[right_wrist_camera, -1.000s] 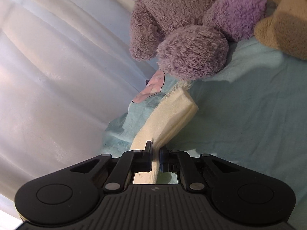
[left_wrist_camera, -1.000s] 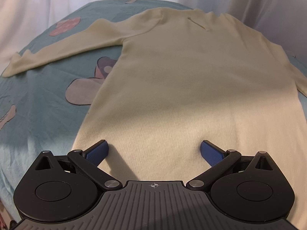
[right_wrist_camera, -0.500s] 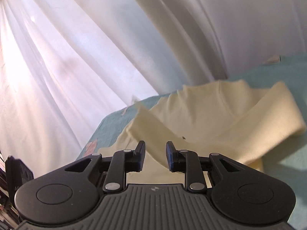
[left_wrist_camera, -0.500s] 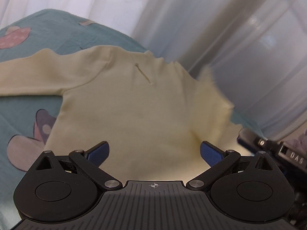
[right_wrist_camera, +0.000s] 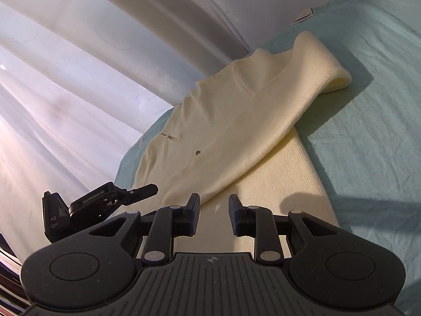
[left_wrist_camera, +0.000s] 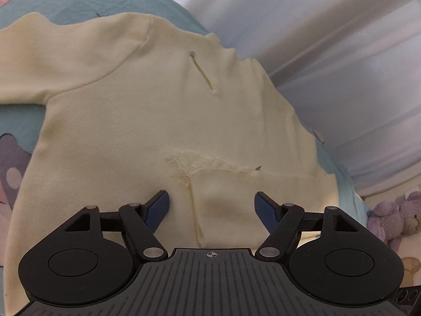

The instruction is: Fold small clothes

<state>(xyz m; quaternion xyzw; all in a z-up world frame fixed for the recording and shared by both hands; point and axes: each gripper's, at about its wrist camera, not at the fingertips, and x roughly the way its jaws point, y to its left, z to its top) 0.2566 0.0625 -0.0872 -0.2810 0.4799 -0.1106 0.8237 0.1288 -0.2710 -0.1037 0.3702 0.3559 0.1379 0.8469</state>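
Note:
A cream knit sweater (left_wrist_camera: 126, 121) lies flat on a teal bedsheet (left_wrist_camera: 79, 2), neck toward the curtain. Its right sleeve (left_wrist_camera: 236, 197) is folded across the body, frayed cuff (left_wrist_camera: 189, 166) near the middle; the left sleeve (left_wrist_camera: 52, 52) stretches out to the left. My left gripper (left_wrist_camera: 211, 205) is open and empty, its jaws either side of the folded sleeve. My right gripper (right_wrist_camera: 213, 210) is open and empty just above the sweater body (right_wrist_camera: 276, 184), beside the folded sleeve (right_wrist_camera: 263, 121). The left gripper shows in the right wrist view (right_wrist_camera: 105, 197).
A white curtain (left_wrist_camera: 329, 52) hangs close behind the bed. A purple plush bear (left_wrist_camera: 394, 216) sits at the right. The sheet (right_wrist_camera: 368, 131) has pale printed patches (left_wrist_camera: 8, 158). The bed edge runs along the curtain.
My right gripper carried the sleeve cuff across the sweater body, opened and let it go. My left gripper moved forward toward the chest, staying open.

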